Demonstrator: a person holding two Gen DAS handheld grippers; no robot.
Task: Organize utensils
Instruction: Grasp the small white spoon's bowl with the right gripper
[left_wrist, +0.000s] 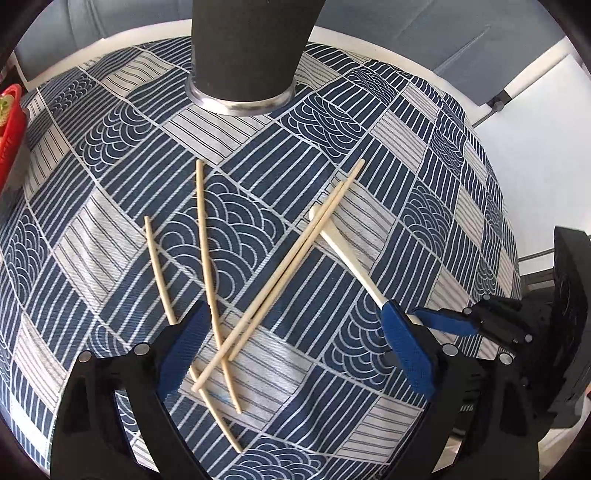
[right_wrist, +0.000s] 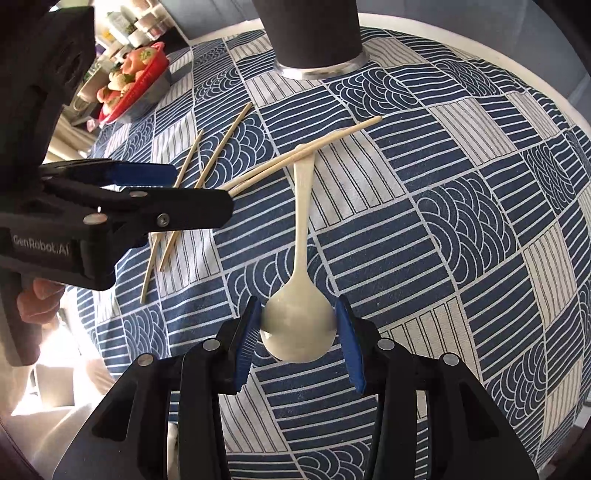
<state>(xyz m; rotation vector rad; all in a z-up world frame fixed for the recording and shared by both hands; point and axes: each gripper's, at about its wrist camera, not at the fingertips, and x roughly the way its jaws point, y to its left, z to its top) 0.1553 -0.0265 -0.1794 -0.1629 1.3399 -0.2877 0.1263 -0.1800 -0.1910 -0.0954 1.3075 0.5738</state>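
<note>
Round tabletop (left_wrist: 546, 122) under blue-and-white patterned cloth (left_wrist: 369, 155); dark cylindrical holder (left_wrist: 251, 55) stood at far edge. Red basket of produce (right_wrist: 147, 74) at left rim. Four wooden chopsticks (left_wrist: 207, 258) lay loose, two crossed over handle of cream spoon (right_wrist: 299, 317). Right gripper (right_wrist: 299, 325) clamped on spoon bowl. Left gripper (left_wrist: 291, 332) spread wide above chopsticks, gripping nothing. Read "GenRobot.AI" (right_wrist: 40, 246) on left gripper body.

Crossed chopsticks (left_wrist: 236, 306) beneath left fingers (left_wrist: 184, 343)
</note>
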